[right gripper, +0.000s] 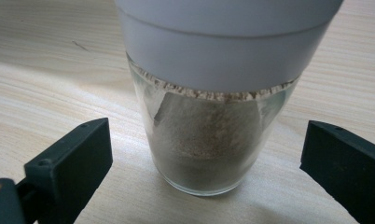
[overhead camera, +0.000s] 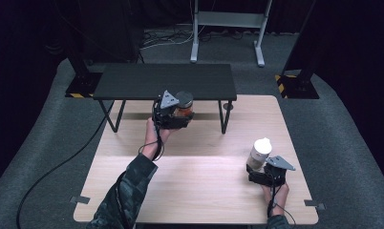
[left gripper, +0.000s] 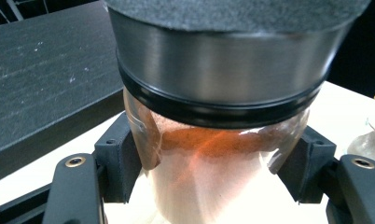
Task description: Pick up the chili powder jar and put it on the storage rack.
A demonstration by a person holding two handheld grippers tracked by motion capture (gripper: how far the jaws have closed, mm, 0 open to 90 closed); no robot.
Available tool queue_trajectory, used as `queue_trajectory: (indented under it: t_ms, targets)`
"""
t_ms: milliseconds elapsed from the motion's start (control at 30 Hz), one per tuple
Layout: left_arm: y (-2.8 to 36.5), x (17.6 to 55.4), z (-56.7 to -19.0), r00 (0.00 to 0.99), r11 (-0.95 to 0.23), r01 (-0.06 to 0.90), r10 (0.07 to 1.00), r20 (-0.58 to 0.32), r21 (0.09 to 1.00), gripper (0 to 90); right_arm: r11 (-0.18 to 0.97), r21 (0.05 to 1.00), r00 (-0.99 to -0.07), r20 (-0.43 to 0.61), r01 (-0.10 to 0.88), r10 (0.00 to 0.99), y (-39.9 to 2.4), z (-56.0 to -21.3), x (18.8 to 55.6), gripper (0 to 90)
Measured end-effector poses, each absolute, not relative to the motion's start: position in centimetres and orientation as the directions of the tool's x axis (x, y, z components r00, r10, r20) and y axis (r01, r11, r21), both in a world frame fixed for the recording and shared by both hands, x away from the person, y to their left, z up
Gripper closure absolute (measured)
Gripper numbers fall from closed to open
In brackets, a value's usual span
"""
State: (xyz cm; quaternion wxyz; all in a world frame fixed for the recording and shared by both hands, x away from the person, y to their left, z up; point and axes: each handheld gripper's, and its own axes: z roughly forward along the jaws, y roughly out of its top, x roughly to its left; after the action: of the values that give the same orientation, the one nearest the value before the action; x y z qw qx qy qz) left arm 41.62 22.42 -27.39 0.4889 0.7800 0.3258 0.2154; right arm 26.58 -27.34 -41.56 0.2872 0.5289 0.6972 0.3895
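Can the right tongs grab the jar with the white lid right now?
Probably yes. The right tongs stand open on either side of the white-lidded jar, which sits upright on the table with nothing between; they only need to close.

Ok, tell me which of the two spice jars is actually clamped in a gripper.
The dark-lidded jar of orange-red powder: the left gripper pinches its glass near the black shelf. The white-lidded jar stands on the table between the right gripper's open jaws, untouched.

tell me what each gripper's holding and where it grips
Left gripper clamps the dark-lidded jar by its glass body. Right gripper holds nothing.
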Motion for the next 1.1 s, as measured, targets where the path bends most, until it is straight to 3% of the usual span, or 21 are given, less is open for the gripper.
queue_trajectory:
  t_ms: [1100]
  targets:
    - [22.5,43.1,-25.2,0.727,-0.319,0.301,0.687,0.000,0.899,31.5,0.129,0.848,-0.270,0.017,0.513,0.963,-27.4,-41.6,26.5,0.6]
